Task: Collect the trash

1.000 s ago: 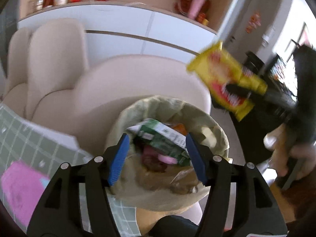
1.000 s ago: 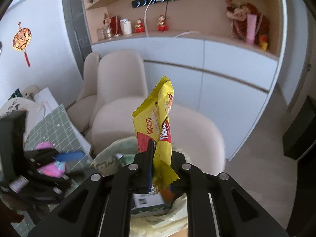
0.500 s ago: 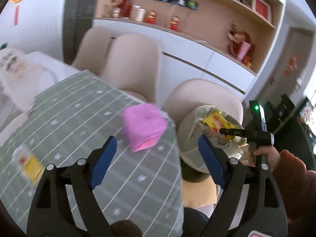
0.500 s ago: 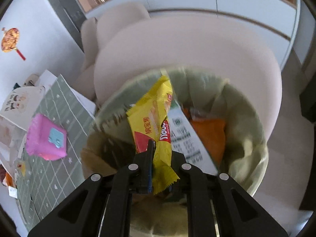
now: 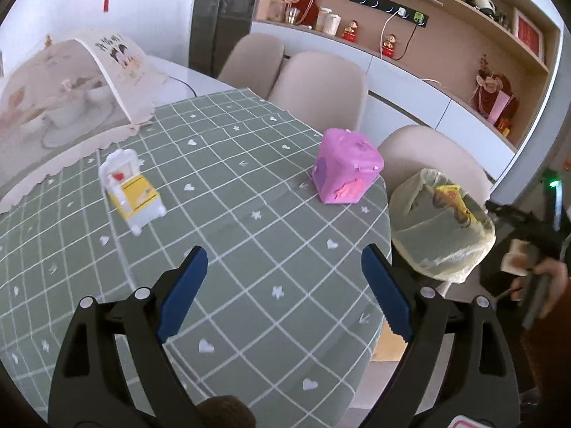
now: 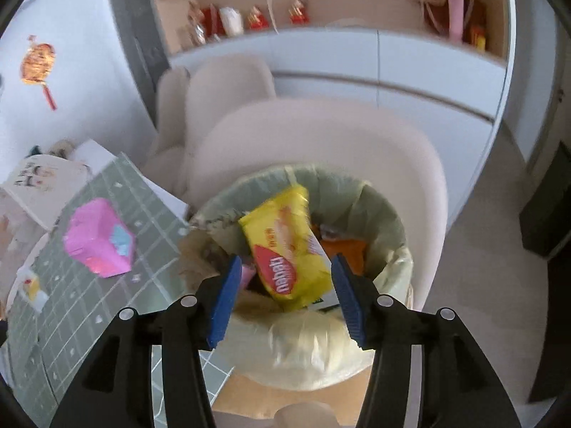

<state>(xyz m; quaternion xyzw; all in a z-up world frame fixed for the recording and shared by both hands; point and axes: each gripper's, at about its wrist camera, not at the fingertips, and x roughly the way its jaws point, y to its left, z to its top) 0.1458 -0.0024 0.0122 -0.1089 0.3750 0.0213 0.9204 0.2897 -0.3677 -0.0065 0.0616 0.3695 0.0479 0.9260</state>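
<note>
My right gripper (image 6: pixel 283 296) fingers are spreading above the bin (image 6: pixel 389 221); the yellow wrapper (image 6: pixel 285 246) lies loose inside. My left gripper (image 5: pixel 282 292) opens, empty, over the worktop (image 5: pixel 232 192) near its edge.

Home dining room: table (image 5: pixel 221 221), chairs (image 5: pixel 321 82), ornament shelves (image 5: pixel 410 32).

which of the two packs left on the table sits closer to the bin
The pink pack, at the tablecloth's edge beside the lined bin. The white-and-yellow pack lies far across the table, near the mesh food cover.

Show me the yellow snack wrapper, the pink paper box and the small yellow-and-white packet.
Yellow snack wrapper (image 6: pixel 289 249), right wrist view, printed front.
Pink paper box (image 5: pixel 348 166), left wrist view, near side.
Small yellow-and-white packet (image 5: pixel 132 192), left wrist view, yellow middle.
</note>
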